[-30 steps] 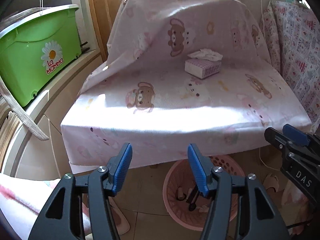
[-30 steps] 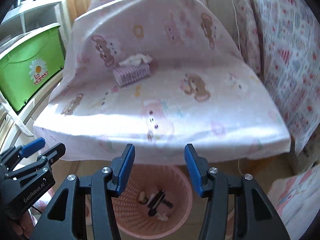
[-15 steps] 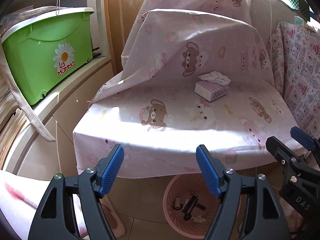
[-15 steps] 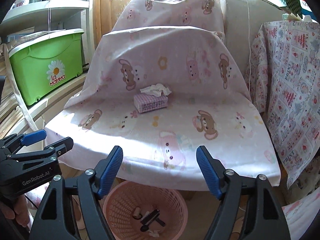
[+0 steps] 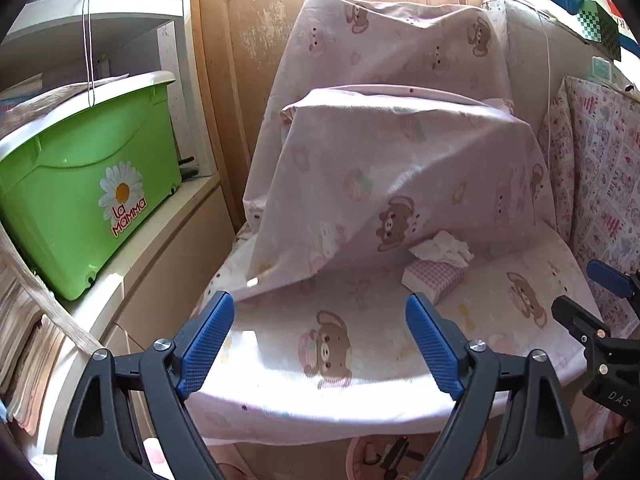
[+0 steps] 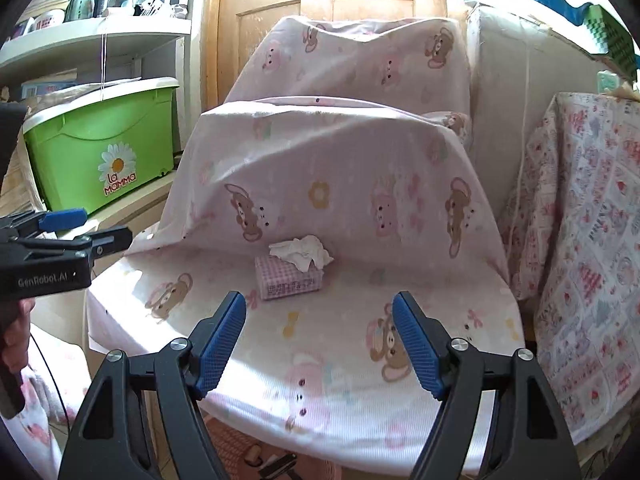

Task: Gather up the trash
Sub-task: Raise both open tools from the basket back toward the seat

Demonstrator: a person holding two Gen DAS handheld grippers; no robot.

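A pink checked tissue pack [image 6: 289, 279] with a crumpled white tissue [image 6: 303, 251] sticking out of its top lies on the seat of a chair covered in pink bear-print cloth [image 6: 360, 208]. It also shows in the left wrist view [image 5: 434, 280]. My left gripper [image 5: 320, 344] is open and empty, in front of the seat's left half. My right gripper [image 6: 319, 342] is open and empty, in front of the seat's middle, short of the pack. A pink basket [image 5: 384, 456] holding small bits of trash sits on the floor under the seat's front edge.
A green lidded box [image 5: 84, 196] stands on a white shelf unit to the left. A floral-print cloth [image 6: 584, 240] covers furniture to the right. A wooden door [image 6: 320, 4] is behind the chair. Each gripper shows at the edge of the other's view.
Both grippers have risen and tilted up from the basket toward the chair seat and back. The basket has slid almost out of view at the bottom. Both stay open.
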